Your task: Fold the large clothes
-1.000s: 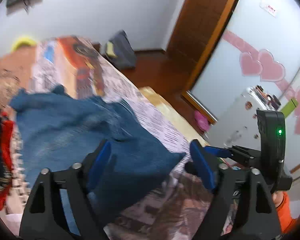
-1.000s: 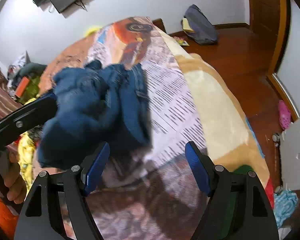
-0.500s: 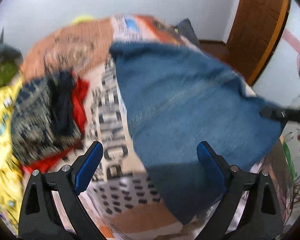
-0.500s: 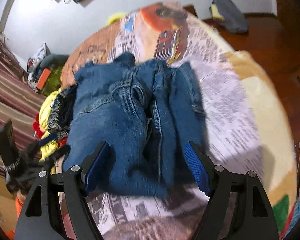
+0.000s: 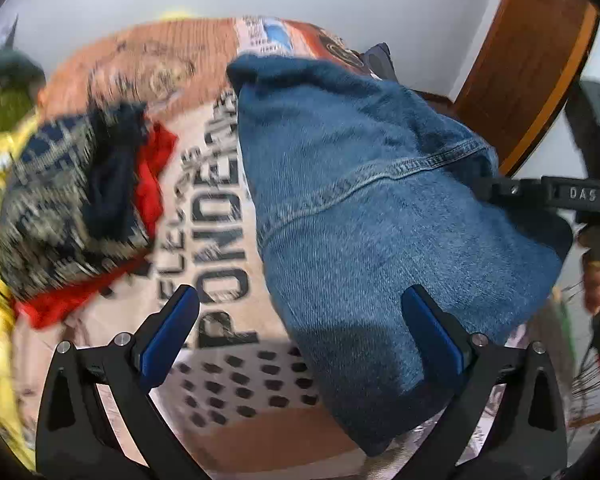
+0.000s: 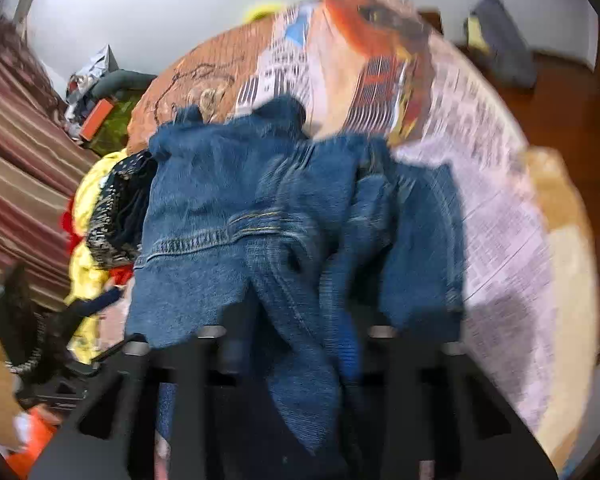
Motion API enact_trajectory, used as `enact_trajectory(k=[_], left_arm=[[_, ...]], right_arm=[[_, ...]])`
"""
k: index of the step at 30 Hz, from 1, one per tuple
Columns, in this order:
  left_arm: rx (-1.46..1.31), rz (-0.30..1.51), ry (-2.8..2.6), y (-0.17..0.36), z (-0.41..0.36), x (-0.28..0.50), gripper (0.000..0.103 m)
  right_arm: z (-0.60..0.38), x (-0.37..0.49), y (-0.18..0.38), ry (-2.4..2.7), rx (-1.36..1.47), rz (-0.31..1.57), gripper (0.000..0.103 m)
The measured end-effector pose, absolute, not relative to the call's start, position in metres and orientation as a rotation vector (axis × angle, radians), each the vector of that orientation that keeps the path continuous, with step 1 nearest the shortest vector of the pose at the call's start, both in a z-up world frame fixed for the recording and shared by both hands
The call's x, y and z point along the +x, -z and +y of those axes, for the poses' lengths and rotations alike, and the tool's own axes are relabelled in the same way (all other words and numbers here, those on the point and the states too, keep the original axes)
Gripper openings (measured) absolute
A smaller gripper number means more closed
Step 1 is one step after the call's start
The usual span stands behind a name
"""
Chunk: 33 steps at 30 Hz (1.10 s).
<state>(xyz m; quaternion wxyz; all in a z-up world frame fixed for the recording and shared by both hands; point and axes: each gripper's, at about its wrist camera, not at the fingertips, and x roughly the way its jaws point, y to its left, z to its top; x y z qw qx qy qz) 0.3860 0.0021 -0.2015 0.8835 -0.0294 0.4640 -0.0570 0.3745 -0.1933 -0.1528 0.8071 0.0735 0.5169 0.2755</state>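
**While one gripper closes on denim, the other stands wide**

Although the fold itself has not begun, the jeans (image 5: 380,216) are spread in a rumpled heap across the printed bedspread (image 5: 220,208), with a pile of other clothes (image 5: 76,200) just beside them on the side away from the wooden door (image 5: 528,60). The left gripper (image 5: 296,332) hangs over the near end of the jeans with its jaws opening to their widest; one blue pad sits above the denim, the other above bare bedspread, and neither presses on anything. The right gripper (image 6: 288,336) is closing, and in its own view a bunched fold of denim runs down between the jaws and over them (the picture is blurred, so how firmly the pads bite is hard to judge). Seen from the left wrist, its dark finger reaches into the edge of the jeans on the door side.

By my reading this is the take-hold step: one edge is being caught so the jeans can be pulled flat. Next, the left gripper would need to drop onto the opposite edge and close, so that both ends can be drawn apart and the legs laid straight on the bedspread before any fold. A one-sided pull would likely drag the heap instead of smoothing it.
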Motion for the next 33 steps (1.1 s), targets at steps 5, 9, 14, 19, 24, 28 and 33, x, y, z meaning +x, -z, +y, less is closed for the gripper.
enact_trajectory(k=[5, 9, 14, 19, 24, 28, 33], left_arm=[[0.011, 0.888, 0.073, 0.174, -0.004, 0.382, 0.103], [0.023, 0.855, 0.077, 0.163, -0.007, 0.387, 0.103], [0.035, 0.912, 0.102, 0.18, -0.021, 0.398, 0.103], [0.014, 0.943, 0.134, 0.198, -0.029, 0.4, 0.103], [0.023, 0.95, 0.142, 0.202, -0.028, 0.402, 0.103], [0.009, 0.97, 0.161, 0.199, -0.025, 0.405, 0.103], [-0.066, 1.023, 0.204, 0.2, -0.017, 0.422, 0.103]], right_arm=[[-0.208, 0.362, 0.113, -0.64, 0.186, 0.984, 0.017], [-0.218, 0.354, 0.097, -0.604, 0.135, 0.92, 0.017], [-0.243, 0.366, 0.134, -0.514, 0.171, 1.01, 0.018], [-0.247, 0.366, 0.172, -0.47, 0.177, 1.07, 0.027], [-0.242, 0.359, 0.162, -0.443, 0.05, 1.045, 0.041], [-0.251, 0.362, 0.156, -0.439, -0.038, 1.067, 0.058], [-0.267, 0.381, 0.156, -0.491, 0.022, 1.128, 0.071]])
